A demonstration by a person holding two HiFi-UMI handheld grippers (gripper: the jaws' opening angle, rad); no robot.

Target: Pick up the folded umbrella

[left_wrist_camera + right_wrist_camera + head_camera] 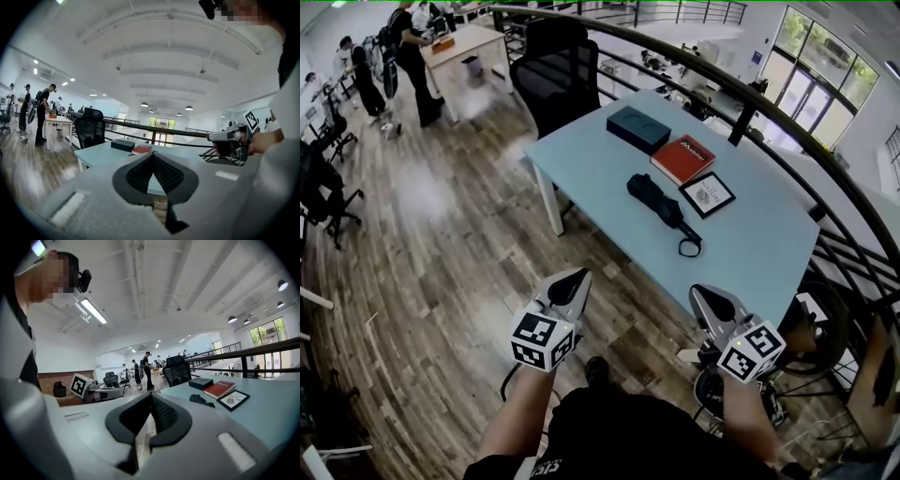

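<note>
Left tongs (577, 277), right tongs (698, 291): both shut, empty, over floor (441, 244) short of table (750, 248) near edge. Folded umbrella (656, 201) mid-table, strap end toward near edge. Framed picture (707, 194) just beside; red book (682, 157), dark box (638, 127) behind. Chair (548, 70) at far-left corner.

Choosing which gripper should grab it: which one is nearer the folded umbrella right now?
Right. The right gripper is just short of the strap end of the folded umbrella; the left gripper is farther off, over the floor.
</note>
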